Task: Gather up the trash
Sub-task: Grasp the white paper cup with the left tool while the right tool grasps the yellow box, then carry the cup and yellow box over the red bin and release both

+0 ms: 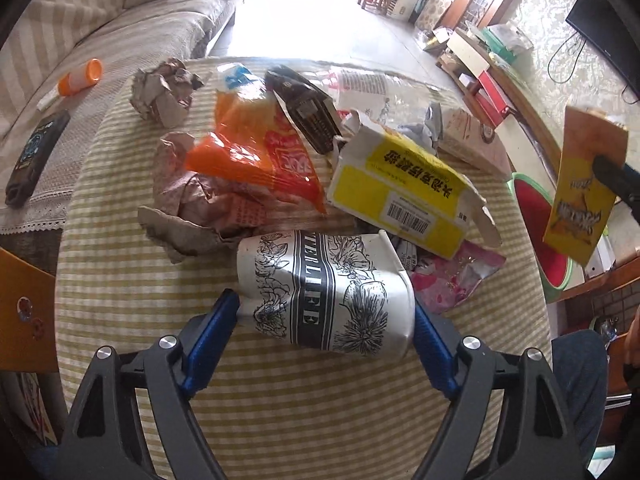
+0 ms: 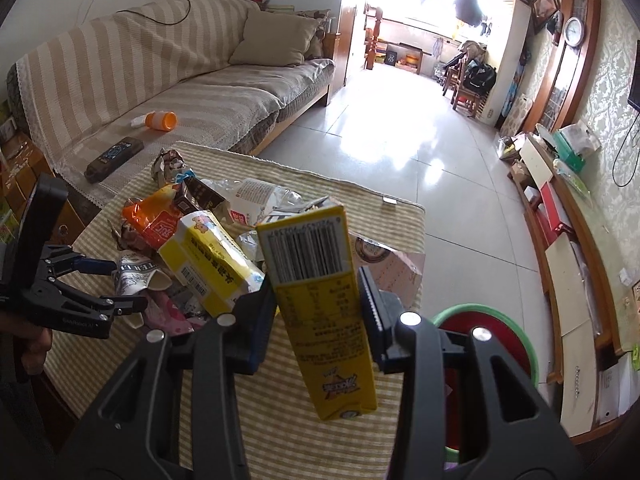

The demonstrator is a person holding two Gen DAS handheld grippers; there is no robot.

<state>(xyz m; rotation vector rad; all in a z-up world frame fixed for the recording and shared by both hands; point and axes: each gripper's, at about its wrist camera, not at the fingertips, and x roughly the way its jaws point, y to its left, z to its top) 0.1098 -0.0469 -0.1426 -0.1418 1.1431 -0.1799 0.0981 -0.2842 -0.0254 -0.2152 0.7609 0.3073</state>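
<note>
A heap of trash lies on the striped table [image 1: 280,400]: a flower-printed paper cup [image 1: 324,292] on its side, a torn yellow carton [image 1: 404,196], an orange plastic bag [image 1: 256,152], crumpled paper [image 1: 164,96] and a pink wrapper [image 1: 452,276]. My left gripper [image 1: 326,320] has its blue pads on both sides of the paper cup, closed on it; it also shows in the right wrist view [image 2: 128,284]. My right gripper [image 2: 316,312] is shut on a tall yellow box [image 2: 320,304] and holds it in the air at the table's right edge; the box shows in the left wrist view [image 1: 584,184].
A red and green watermelon-patterned bin [image 2: 492,340] stands on the floor right of the table, under the held box. A striped sofa [image 2: 180,92] behind the table carries an orange-capped bottle [image 2: 160,121] and a dark remote [image 2: 114,159]. A low cabinet [image 2: 568,248] lines the right wall.
</note>
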